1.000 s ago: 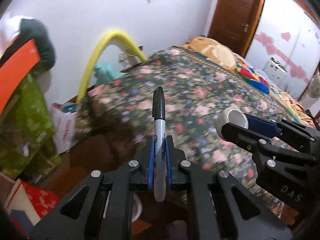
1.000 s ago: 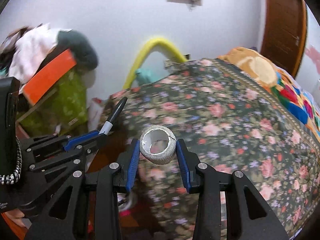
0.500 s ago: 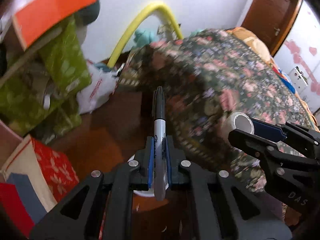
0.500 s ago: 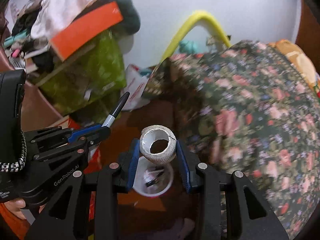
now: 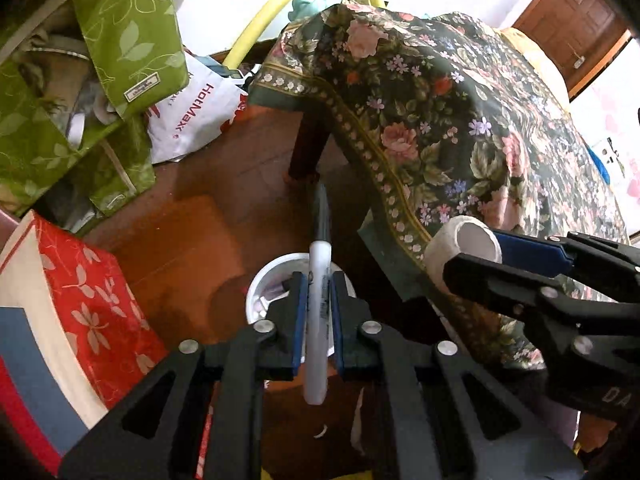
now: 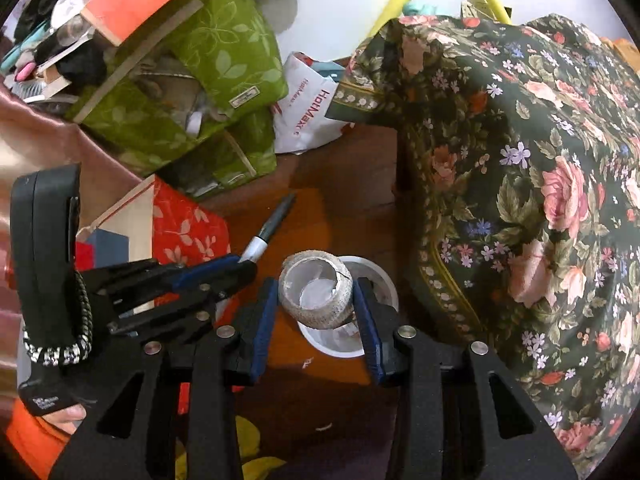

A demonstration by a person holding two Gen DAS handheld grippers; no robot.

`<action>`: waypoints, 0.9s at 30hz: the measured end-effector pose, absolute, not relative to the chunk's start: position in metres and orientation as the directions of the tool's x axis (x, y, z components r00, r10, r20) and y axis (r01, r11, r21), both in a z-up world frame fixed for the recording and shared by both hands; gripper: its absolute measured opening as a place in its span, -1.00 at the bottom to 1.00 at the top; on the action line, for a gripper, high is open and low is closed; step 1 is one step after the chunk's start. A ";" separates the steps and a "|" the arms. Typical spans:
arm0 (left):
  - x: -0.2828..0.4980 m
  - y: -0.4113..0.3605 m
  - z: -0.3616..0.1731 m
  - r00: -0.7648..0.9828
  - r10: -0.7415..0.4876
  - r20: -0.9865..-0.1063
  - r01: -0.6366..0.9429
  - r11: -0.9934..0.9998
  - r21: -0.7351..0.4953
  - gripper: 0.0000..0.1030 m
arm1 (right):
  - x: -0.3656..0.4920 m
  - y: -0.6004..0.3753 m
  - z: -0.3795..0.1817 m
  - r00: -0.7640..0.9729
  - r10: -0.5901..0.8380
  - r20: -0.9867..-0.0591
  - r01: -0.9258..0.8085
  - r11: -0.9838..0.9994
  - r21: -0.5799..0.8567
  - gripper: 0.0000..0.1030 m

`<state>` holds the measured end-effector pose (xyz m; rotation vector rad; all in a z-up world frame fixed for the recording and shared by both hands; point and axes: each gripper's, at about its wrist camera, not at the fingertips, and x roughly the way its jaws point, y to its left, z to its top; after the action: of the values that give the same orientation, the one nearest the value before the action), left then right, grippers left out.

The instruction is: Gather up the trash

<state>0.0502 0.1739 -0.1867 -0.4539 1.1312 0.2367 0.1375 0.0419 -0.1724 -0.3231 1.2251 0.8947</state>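
Note:
My left gripper (image 5: 318,300) is shut on a black-capped marker (image 5: 319,264), held upright above a small white bin (image 5: 260,292) on the brown floor. The bin holds some scraps. My right gripper (image 6: 316,300) is shut on a grey tape roll (image 6: 316,300) and holds it right over the same white bin (image 6: 382,280). The right gripper with the roll (image 5: 460,248) shows at the right of the left wrist view. The left gripper with the marker (image 6: 264,232) shows at the left of the right wrist view.
A bed with a dark floral cover (image 5: 460,120) hangs over the floor at the right. Green fabric bags (image 6: 208,80), a white plastic bag (image 6: 312,112) and a red floral box (image 5: 80,300) crowd the left. A yellow hoop (image 5: 280,12) leans at the wall.
Both grippers tilted down from the bed towards the floor and moved over the white bin, still holding the marker and the tape roll.

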 end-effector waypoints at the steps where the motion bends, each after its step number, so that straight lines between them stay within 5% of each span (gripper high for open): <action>1: 0.053 0.174 -0.188 0.410 -0.048 -0.911 -0.406 0.885 -0.229 -0.75 | 0.140 0.043 -0.173 0.069 0.408 -0.910 -0.740 0.633 0.228 -0.29; 17: 0.052 0.165 -0.164 0.427 0.003 -0.904 -0.367 0.915 -0.170 -0.71 | 0.142 0.016 -0.161 0.094 0.420 -0.903 -0.706 0.667 0.237 -0.15; 27: 0.022 0.131 -0.058 0.685 0.018 -0.728 -0.224 0.956 -0.187 -0.71 | 0.101 -0.041 -0.071 0.400 0.515 -0.758 -0.625 0.758 0.185 -0.15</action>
<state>0.0215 0.1313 -0.0584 -0.2718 0.8068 0.1377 0.1008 -0.0413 -0.0706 -0.1364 0.9063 0.7239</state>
